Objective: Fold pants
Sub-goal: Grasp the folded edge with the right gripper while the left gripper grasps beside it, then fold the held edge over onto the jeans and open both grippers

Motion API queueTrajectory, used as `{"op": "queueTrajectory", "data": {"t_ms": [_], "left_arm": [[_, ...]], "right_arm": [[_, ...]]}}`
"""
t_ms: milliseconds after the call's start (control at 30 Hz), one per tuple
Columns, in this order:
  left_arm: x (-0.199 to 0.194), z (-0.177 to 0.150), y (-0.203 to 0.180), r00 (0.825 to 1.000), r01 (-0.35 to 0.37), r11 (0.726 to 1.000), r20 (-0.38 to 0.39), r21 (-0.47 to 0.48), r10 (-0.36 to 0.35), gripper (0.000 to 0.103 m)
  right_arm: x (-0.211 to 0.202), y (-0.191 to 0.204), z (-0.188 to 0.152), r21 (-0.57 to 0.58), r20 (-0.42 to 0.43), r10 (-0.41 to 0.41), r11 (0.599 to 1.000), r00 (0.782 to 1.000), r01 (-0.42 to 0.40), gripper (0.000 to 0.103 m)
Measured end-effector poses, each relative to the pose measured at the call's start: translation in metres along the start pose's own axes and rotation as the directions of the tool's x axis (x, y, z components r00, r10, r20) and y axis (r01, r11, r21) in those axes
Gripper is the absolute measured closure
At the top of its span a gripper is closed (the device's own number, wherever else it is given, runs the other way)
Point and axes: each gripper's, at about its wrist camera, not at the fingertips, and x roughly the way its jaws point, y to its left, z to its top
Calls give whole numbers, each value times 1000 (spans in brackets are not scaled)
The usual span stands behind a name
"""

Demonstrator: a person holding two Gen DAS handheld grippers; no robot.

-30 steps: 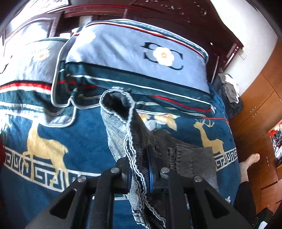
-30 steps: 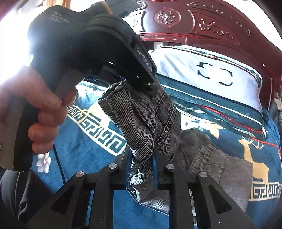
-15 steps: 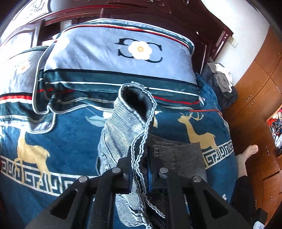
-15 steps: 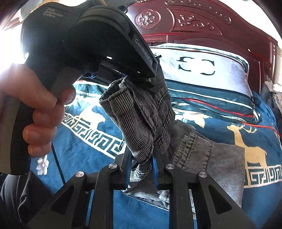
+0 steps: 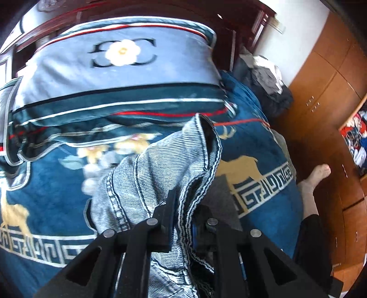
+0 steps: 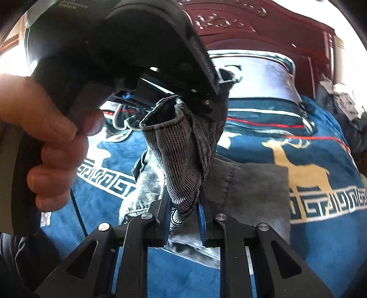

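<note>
We had the left hand-held gripper and the right hand-held gripper each clamped on the grey pants, raised above the bed.

Grey ribbed denim pants: coarse woven cloth, visible rib lines, raised stitched seams, matt

Black plastic left gripper: matt moulded plastic, bright round metal pivot pins

Black plastic right gripper: same matt plastic, metal pins, blue ribbed finger pads

Blue plush deer-print blanket: soft fleecy cloth, slight sheen

Grey-blue flower-print pillow: smooth plush cloth

Dark red carved wooden headboard: glossy lacquer

Orange-brown wooden wardrobe: smooth satin finish, small metal handles
</note>
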Motion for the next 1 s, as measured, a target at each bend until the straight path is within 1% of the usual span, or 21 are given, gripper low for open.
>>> {"op": "queueTrajectory", "data": {"t_ms": [167, 300, 333, 400, 467, 500, 533, 600, 633, 667, 700, 767, 833, 900, 967, 1000], "left_arm": [[34, -2, -34, 998, 21, 998, -56, 53, -18, 91], [61, -5, -48, 994, 31, 997, -111, 70, -23, 90], [68, -6, -50, 992, 36, 997, -125, 67, -27, 90], [81, -7, -53, 987, 43, 997, -154, 62, -33, 89], [94, -10, -57, 983, 48, 997, -182, 59, -37, 87], [98, -12, -59, 981, 51, 997, -188, 58, -39, 84], [103, -14, -61, 980, 58, 997, -192, 55, -47, 81], [110, -15, -64, 978, 79, 996, -198, 36, -70, 77], [112, -15, -65, 977, 90, 996, -197, 24, -84, 72], [112, -15, -64, 976, 104, 995, -196, 7, -101, 67], [111, -13, -63, 973, 123, 992, -192, -18, -124, 66], [103, -10, -57, 968, 166, 984, -178, -68, -175, 62], [91, -7, -51, 965, 193, 976, -160, -97, -206, 60], [71, -7, -40, 966, 209, 972, -129, -105, -222, 58], [51, -10, -27, 974, 195, 976, -97, -95, -204, 44], [37, -15, -16, 979, 185, 979, -73, -88, -192, 43]], "right_arm": [[-4, -26, -15, 90, -16, -20, 996, 1000, 21, 85], [-1, -54, -26, 222, -51, 13, 975, 999, -2, 85], [1, -63, -30, 270, -61, 29, 963, 998, -12, 85], [4, -72, -36, 325, -73, 47, 945, 996, -21, 85], [10, -84, -44, 390, -98, 72, 920, 993, -28, 84], [11, -87, -47, 409, -109, 79, 912, 991, -28, 84], [13, -93, -52, 445, -117, 90, 895, 989, -29, 83], [16, -104, -59, 521, -130, 113, 853, 985, -29, 81], [16, -108, -62, 547, -128, 123, 836, 984, -33, 81], [17, -112, -64, 569, -125, 134, 821, 983, -40, 80], [18, -115, -66, 587, -123, 151, 808, 981, -51, 79], [17, -115, -65, 596, -123, 161, 801, 979, -57, 77], [14, -113, -64, 590, -125, 158, 805, 980, -55, 74], [11, -116, -61, 586, -133, 152, 809, 979, -46, 68], [3, -115, -59, 581, -151, 139, 814, 979, -26, 64], [-2, -115, -58, 574, -163, 128, 819, 978, -11, 63]]}}
